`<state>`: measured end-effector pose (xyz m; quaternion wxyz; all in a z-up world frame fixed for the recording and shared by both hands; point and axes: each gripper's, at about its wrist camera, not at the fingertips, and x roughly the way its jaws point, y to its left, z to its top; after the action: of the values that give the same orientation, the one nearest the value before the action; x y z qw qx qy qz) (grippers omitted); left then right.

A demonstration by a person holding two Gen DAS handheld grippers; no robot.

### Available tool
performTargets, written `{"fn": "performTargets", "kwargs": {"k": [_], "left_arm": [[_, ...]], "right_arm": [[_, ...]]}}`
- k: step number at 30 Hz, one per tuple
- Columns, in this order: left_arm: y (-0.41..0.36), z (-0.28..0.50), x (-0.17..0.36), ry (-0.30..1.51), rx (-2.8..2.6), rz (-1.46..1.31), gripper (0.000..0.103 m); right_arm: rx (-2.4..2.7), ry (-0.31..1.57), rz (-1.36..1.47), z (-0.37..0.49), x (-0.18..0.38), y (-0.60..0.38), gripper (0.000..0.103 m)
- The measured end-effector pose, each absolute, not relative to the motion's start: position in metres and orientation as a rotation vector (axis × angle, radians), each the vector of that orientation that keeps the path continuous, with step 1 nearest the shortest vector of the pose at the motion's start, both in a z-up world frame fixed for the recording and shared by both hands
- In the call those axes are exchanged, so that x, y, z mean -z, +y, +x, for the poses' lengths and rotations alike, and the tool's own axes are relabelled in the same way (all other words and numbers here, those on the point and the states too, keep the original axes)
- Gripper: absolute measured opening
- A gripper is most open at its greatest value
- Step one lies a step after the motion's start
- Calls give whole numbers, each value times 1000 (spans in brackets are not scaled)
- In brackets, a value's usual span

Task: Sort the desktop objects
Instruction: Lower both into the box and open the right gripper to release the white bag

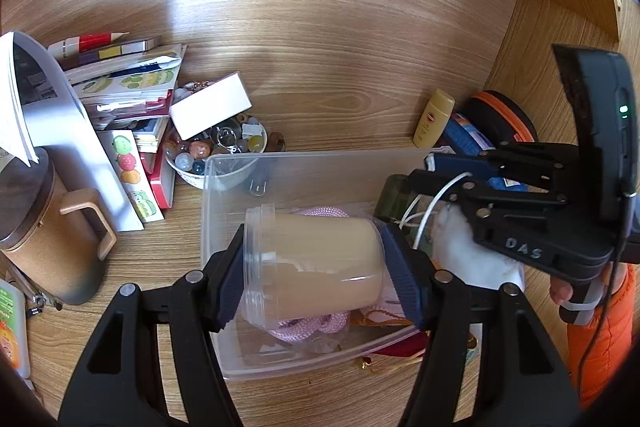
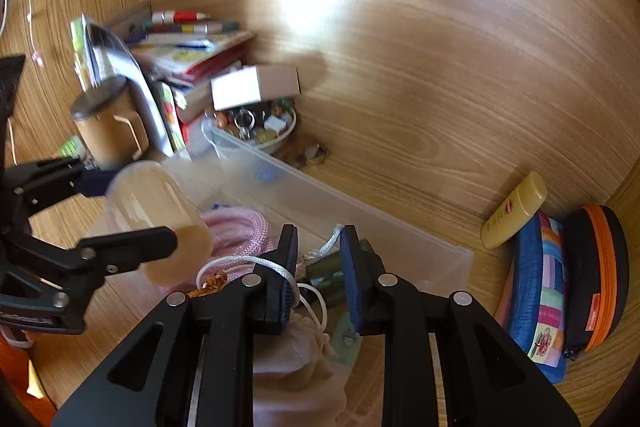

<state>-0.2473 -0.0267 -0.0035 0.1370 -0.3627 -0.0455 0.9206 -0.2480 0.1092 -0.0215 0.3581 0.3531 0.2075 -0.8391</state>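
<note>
My left gripper [image 1: 318, 279] is shut on a translucent beige plastic cup [image 1: 320, 251]. The cup lies sideways between the pads, just over a clear plastic bin [image 1: 312, 163]. A coil of pink rope [image 1: 308, 331] lies in the bin under the cup. My right gripper [image 2: 320, 247] is shut on the white drawstring [image 2: 332, 239] of a white cloth pouch [image 2: 288, 347], which hangs below its fingers. In the left wrist view the right gripper [image 1: 430, 171] hovers at the bin's right end with the pouch [image 1: 472, 259] under it. A dark green object [image 2: 324, 275] lies beyond the pads.
A brown lidded mug [image 1: 52, 239], a stack of books [image 1: 128, 87], a white box [image 1: 210, 111] and a bowl of beads [image 1: 224, 147] crowd the left. A yellow bottle [image 2: 514, 211], a patchwork pouch [image 2: 540, 287] and a black-orange case [image 2: 596, 267] stand right.
</note>
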Motion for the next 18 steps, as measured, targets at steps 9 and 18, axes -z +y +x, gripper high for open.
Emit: {"fn": "performTargets", "kwargs": {"k": [9,18], "left_arm": [[-24,-248,10,-92,-2661,-1087,64],[-25,-240,9,-91,-2664,-1071,64]], "right_arm": [[2113,498,1017,-253,25,114,51],[2078,477,1023,-239,10,125,58]]}}
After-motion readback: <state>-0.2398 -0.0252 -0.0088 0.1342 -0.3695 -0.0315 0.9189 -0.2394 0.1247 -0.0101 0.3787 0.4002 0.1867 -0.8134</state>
